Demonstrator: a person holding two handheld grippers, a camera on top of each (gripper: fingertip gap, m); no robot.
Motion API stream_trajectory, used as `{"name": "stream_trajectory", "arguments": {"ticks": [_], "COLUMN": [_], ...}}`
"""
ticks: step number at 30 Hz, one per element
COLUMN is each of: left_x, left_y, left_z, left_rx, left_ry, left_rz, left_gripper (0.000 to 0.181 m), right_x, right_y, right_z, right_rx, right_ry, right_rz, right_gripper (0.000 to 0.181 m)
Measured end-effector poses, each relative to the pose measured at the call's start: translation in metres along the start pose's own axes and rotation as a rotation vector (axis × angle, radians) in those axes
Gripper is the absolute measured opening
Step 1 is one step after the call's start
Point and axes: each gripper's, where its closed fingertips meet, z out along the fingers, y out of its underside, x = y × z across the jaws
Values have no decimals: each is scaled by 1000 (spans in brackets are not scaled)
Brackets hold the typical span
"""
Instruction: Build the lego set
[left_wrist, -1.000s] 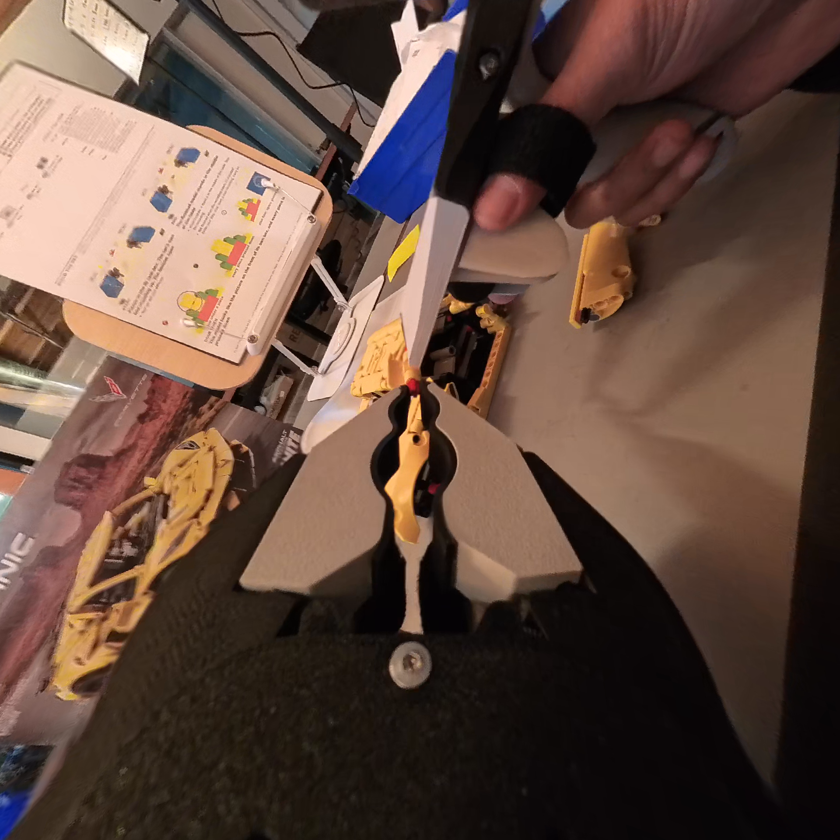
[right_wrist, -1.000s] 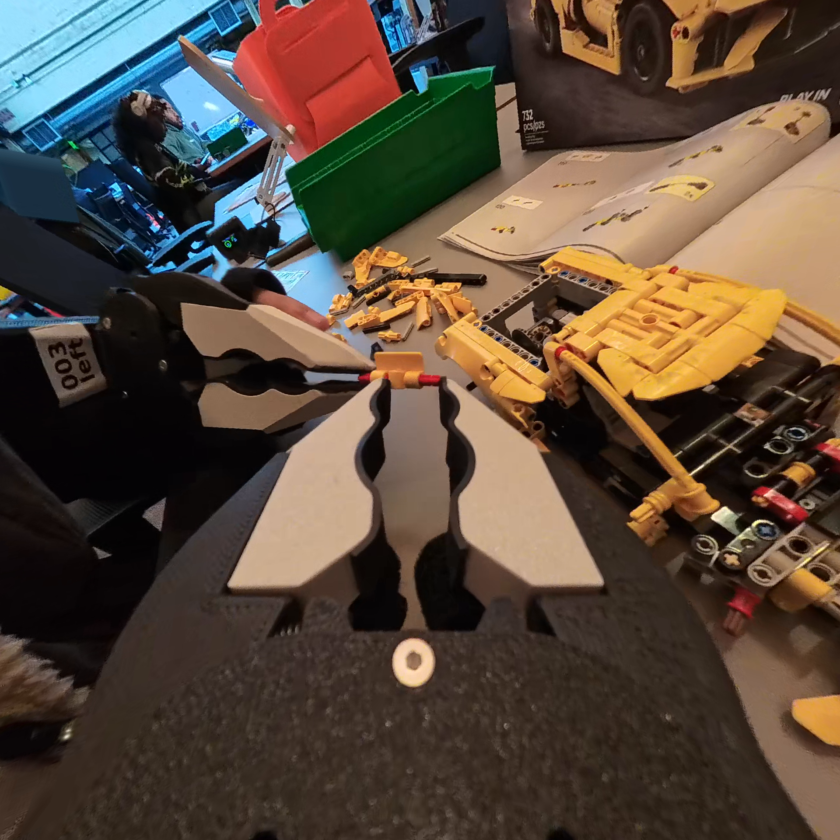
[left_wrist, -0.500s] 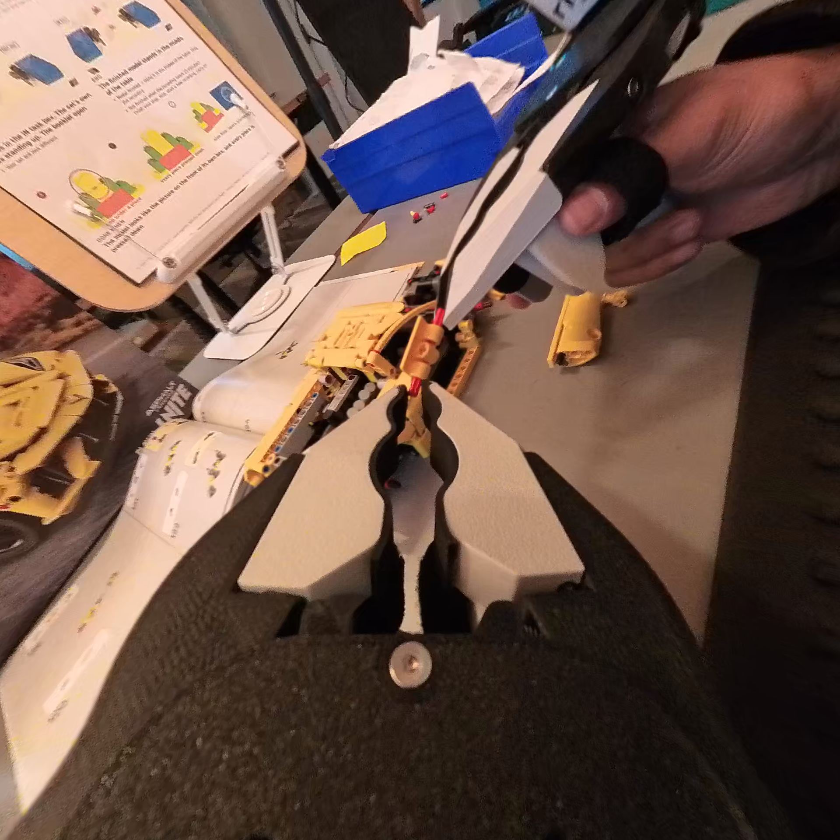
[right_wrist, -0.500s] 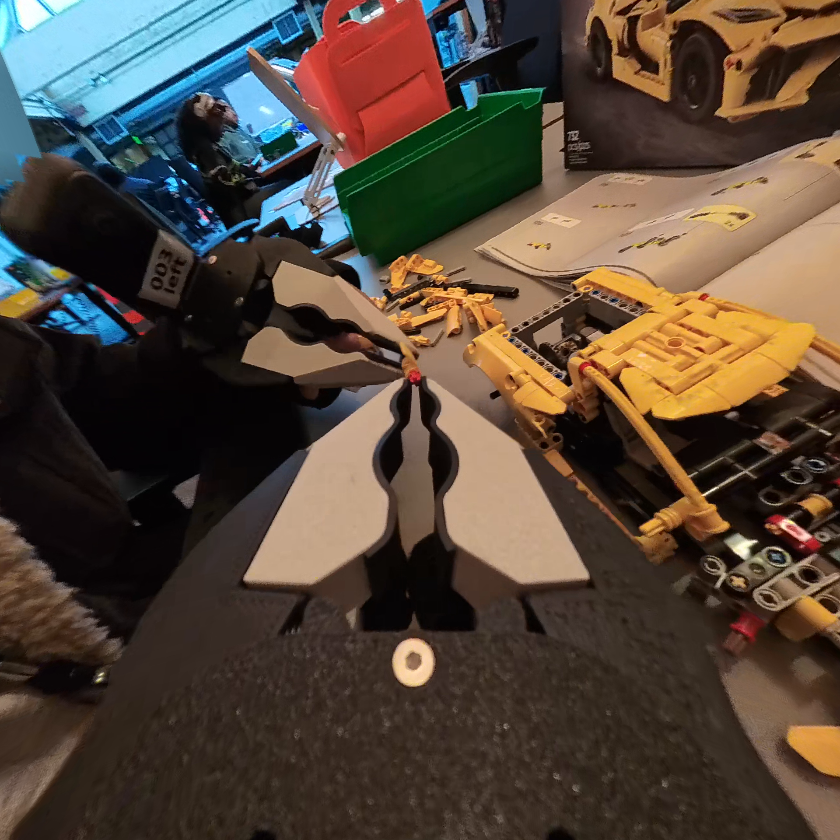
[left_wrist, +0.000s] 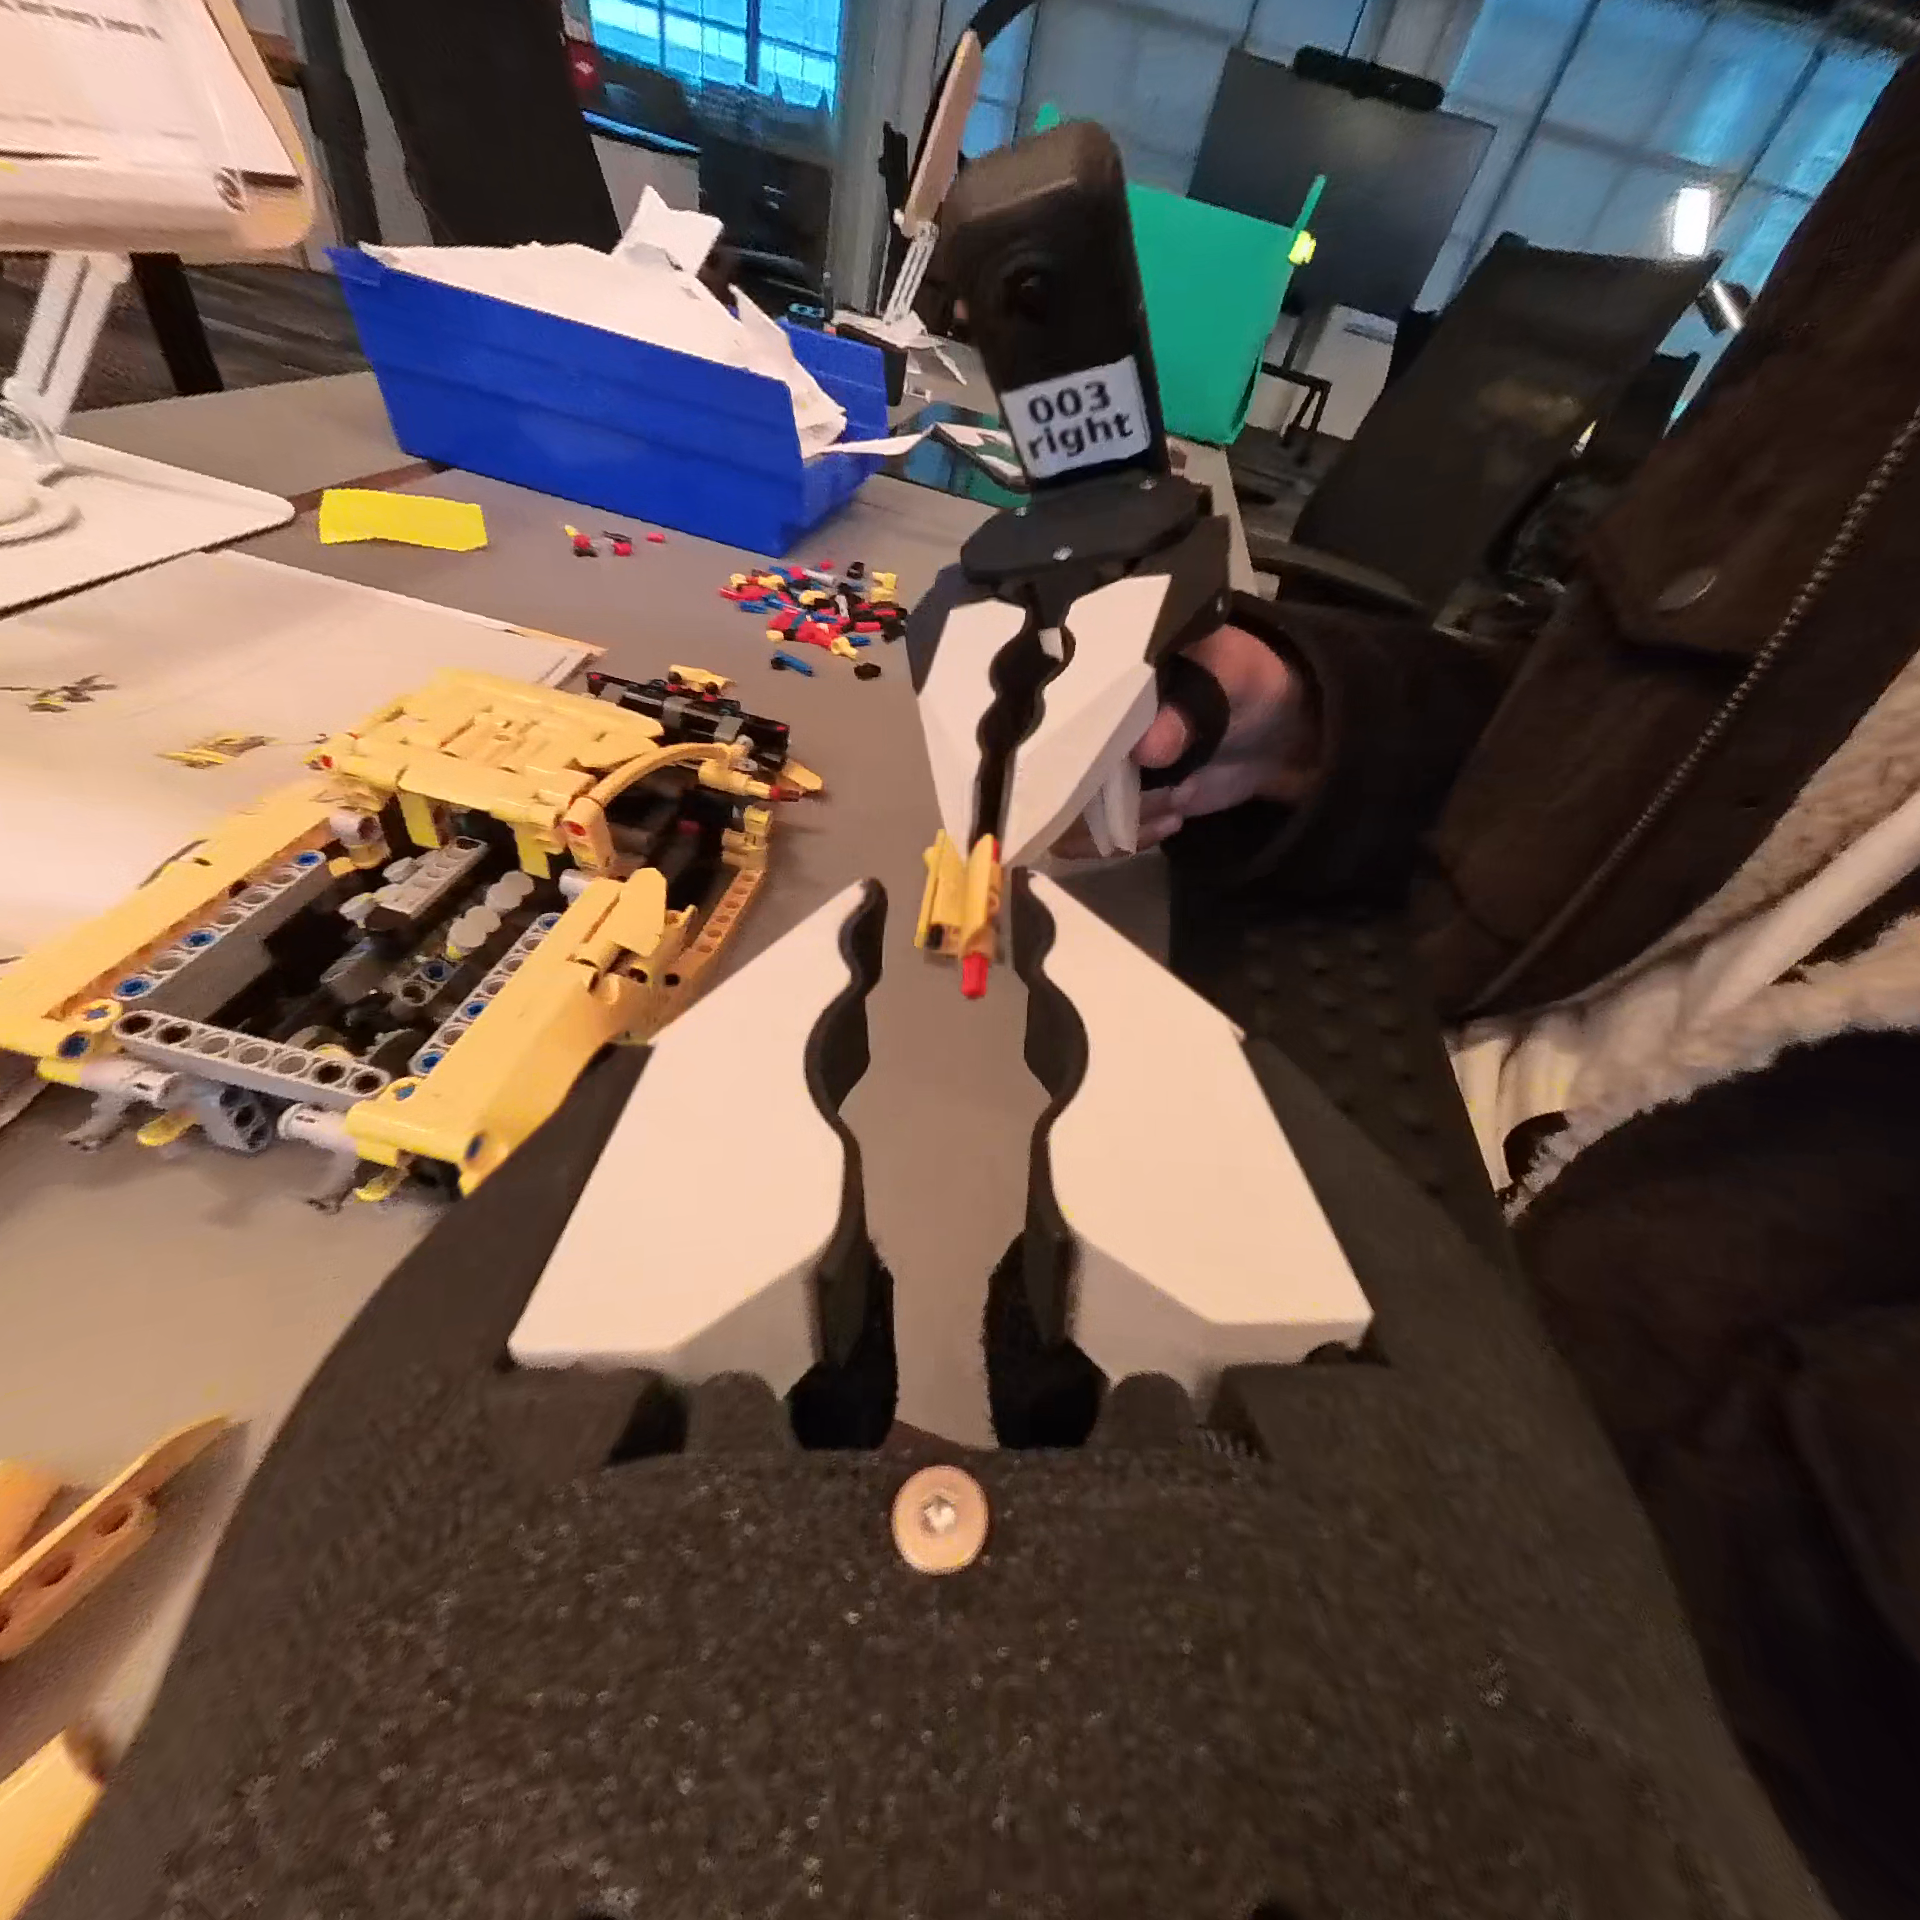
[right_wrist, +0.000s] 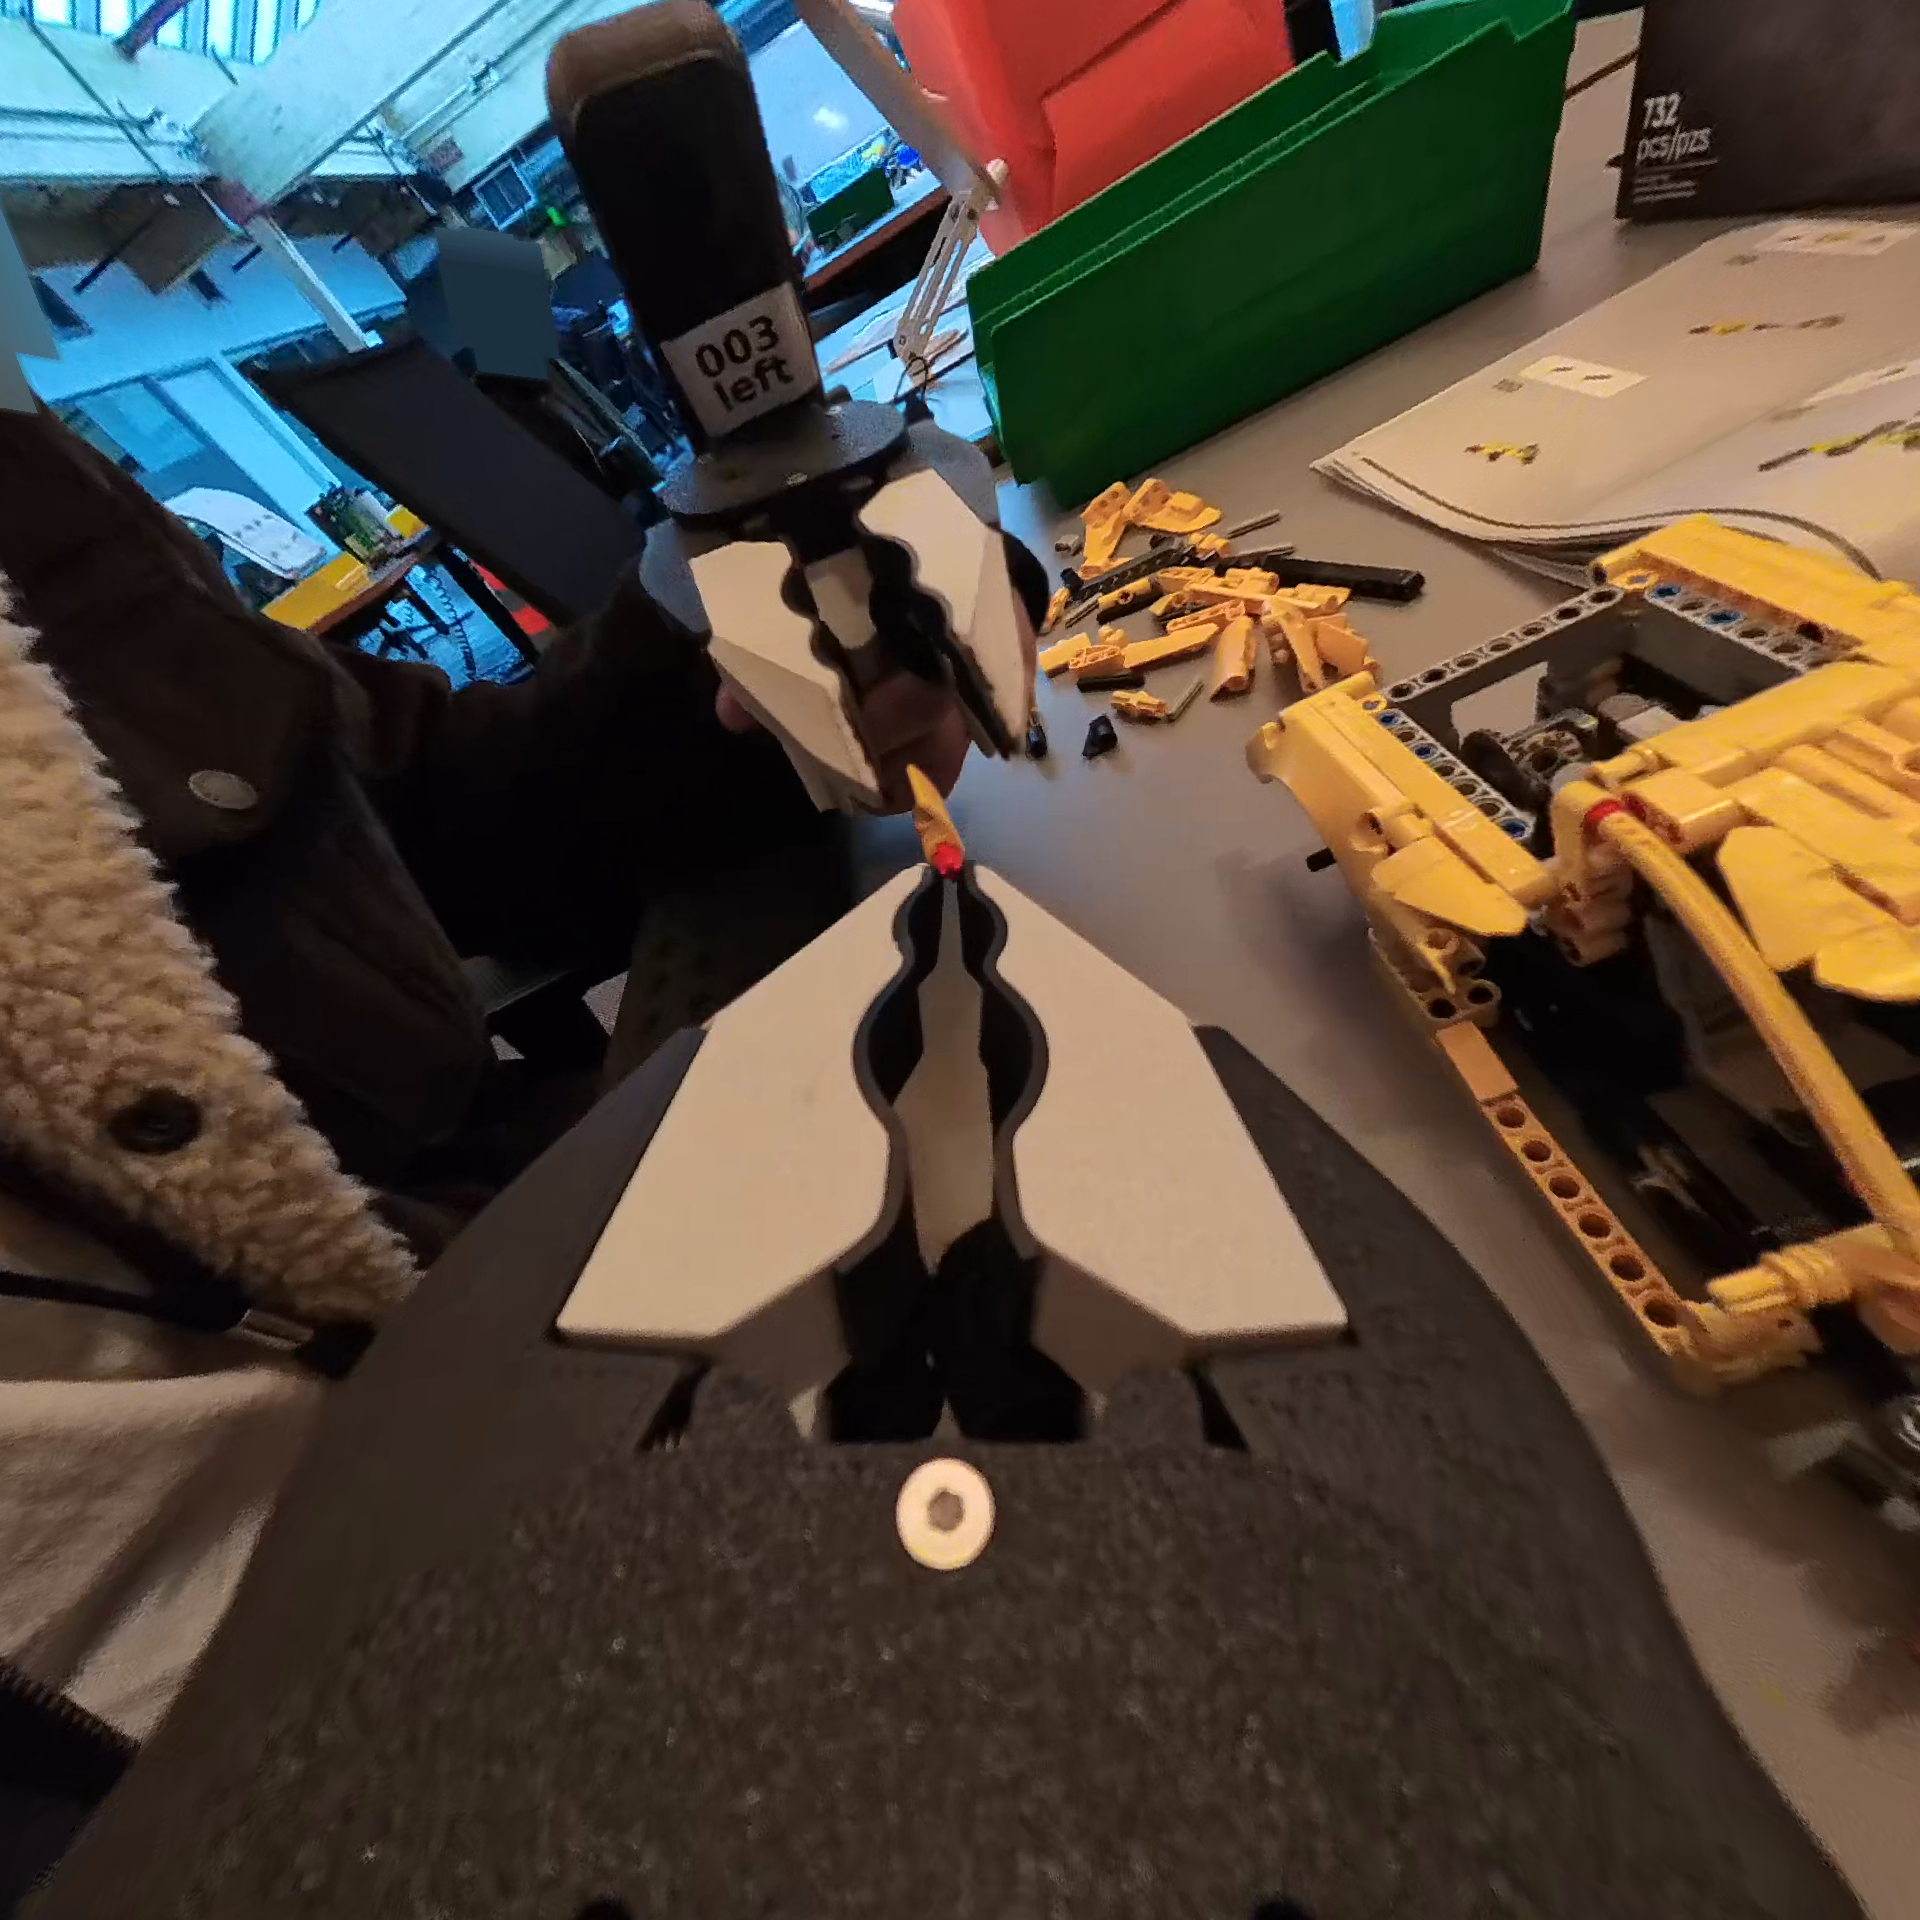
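Grey surface (left_wrist: 260, 1299) carries a part-built yellow car model (left_wrist: 416, 883), with an open instruction booklet (right_wrist: 1621, 416) just behind it and loose yellow parts (right_wrist: 1195, 623) near a green bin (right_wrist: 1299, 260). A blue bin (left_wrist: 603, 405) stands further back.

Change noted: a second ago the left hand-held gripper (left_wrist: 951, 894) clamped the small yellow piece with red pin (left_wrist: 964, 909); its jaws now stand apart and empty, on either side of the piece. The right hand-held gripper (right_wrist: 948, 871) is now closed on the red pin end, holding the piece in the air beside the model, clear of the surface.

Assessment: the piece has passed from left to right, probably to re-orient it. It is not yet fitted; the next step appears to be carrying it to the model. The pinch on the pin is narrow, so slipping is a risk.
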Motion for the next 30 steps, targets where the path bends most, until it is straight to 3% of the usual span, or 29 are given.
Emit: {"name": "stream_trajectory", "arguments": {"ticks": [5,9,18,30], "left_x": [6,13,17,8], "left_y": [5,-3,-31,-33], "left_z": [2,3,8,6], "left_rx": [-22,31,221,268], "left_ry": [56,131,229,237], "left_rz": [-43,-144,-371,-472], "left_gripper": [20,17,16,10], "right_x": [-1,-15,-17,-10], "right_y": [-6,-25,-33,-30], "right_z": [-3,-11,-11,-10], "right_rx": [38,153,189,153], "right_ry": [9,-33,188,266], "right_rz": [-37,-111,-524,-587], "right_gripper": [2,2,2,2]}}
